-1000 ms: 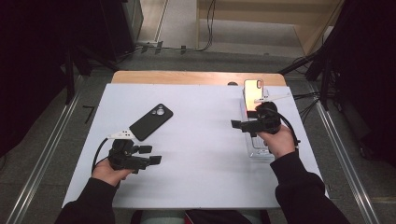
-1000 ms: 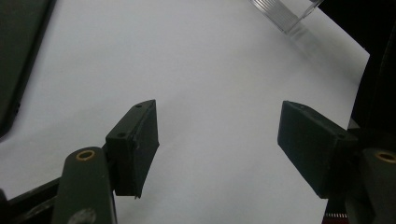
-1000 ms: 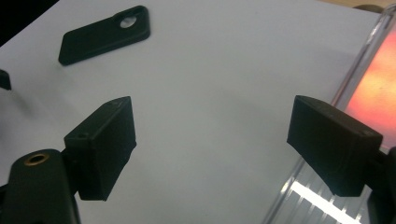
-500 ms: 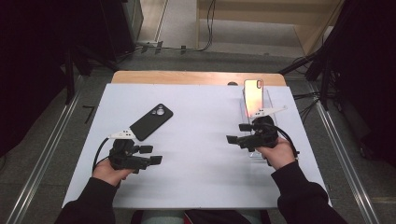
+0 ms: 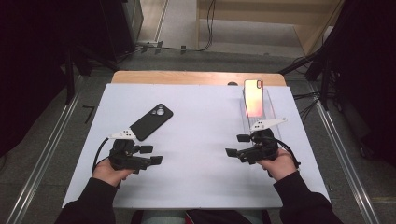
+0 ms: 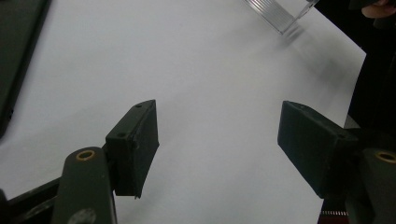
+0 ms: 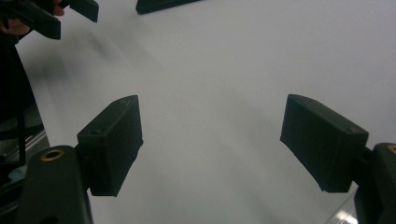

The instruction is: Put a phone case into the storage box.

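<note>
Both the left gripper (image 5: 150, 155) and right gripper (image 5: 237, 145) are gaping empty; the right one is sitting just beside the clear stand (image 5: 270, 108) and might bump the pink phone (image 5: 254, 97) over.

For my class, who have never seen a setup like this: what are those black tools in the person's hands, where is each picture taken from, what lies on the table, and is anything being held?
A person sits at a table covered with a white sheet and holds a hand-operated two-jaw tool in each hand: the left gripper and the right gripper. The high view looks down from above. The other two views come from small cameras riding on each gripper, looking along its black jaws.

On the sheet lie a black phone, back side up, and a clear stand with a pinkish phone on it. In the gripper views both pairs of jaws stand open over bare sheet, so nothing is held.
</note>
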`<state>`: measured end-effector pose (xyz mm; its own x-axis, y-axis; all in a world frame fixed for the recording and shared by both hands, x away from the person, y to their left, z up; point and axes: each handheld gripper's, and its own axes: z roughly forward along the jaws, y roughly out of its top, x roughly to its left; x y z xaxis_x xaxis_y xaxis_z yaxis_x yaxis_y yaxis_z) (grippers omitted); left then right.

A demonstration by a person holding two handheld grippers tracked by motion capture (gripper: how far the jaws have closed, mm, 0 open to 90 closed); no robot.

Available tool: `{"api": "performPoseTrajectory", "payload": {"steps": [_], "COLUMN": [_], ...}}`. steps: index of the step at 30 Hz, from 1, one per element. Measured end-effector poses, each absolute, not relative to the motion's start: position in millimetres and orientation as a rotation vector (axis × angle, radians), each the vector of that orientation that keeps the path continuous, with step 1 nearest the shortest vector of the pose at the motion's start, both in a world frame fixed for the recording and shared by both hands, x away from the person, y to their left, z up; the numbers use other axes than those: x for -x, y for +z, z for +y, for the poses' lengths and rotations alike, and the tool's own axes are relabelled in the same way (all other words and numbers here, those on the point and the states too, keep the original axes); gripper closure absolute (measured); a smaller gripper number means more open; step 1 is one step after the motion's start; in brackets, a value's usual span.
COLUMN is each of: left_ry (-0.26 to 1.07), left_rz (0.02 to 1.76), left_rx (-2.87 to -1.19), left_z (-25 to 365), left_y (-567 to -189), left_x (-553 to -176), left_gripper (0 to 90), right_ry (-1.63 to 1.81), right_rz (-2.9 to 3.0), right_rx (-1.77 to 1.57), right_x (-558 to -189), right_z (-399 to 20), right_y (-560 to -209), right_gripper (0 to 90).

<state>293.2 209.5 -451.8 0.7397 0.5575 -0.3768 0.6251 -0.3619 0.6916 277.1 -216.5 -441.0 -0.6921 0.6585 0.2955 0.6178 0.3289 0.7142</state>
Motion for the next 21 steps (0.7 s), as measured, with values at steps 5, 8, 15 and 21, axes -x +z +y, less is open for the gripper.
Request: {"api": "performPoseTrajectory", "payload": {"steps": [5, 8, 15, 21], "left_ry": [-0.087, -0.087, -0.063, -0.038], "left_rz": [0.886, 0.888, 0.902, 0.880], "left_rx": [-2.045, -2.044, -2.052, -2.051], "left_z": [211, 212, 214, 218], "left_y": [-450, -449, -447, -440], "left_x": [-294, -295, -297, -302], "left_gripper": [28.3, 27.8, 23.5, 18.1], "right_ry": [1.327, 1.332, 1.310, 1.327], "right_rz": [2.539, 2.548, 2.602, 2.614], "right_rx": [-1.189, -1.167, -1.123, -1.112], "right_x": [-271, -267, -260, -253], "right_z": [-219, -220, -224, -229], "right_y": [-446, -449, -460, -465], "right_gripper": [18.9, 18.9, 18.9, 18.8]}}
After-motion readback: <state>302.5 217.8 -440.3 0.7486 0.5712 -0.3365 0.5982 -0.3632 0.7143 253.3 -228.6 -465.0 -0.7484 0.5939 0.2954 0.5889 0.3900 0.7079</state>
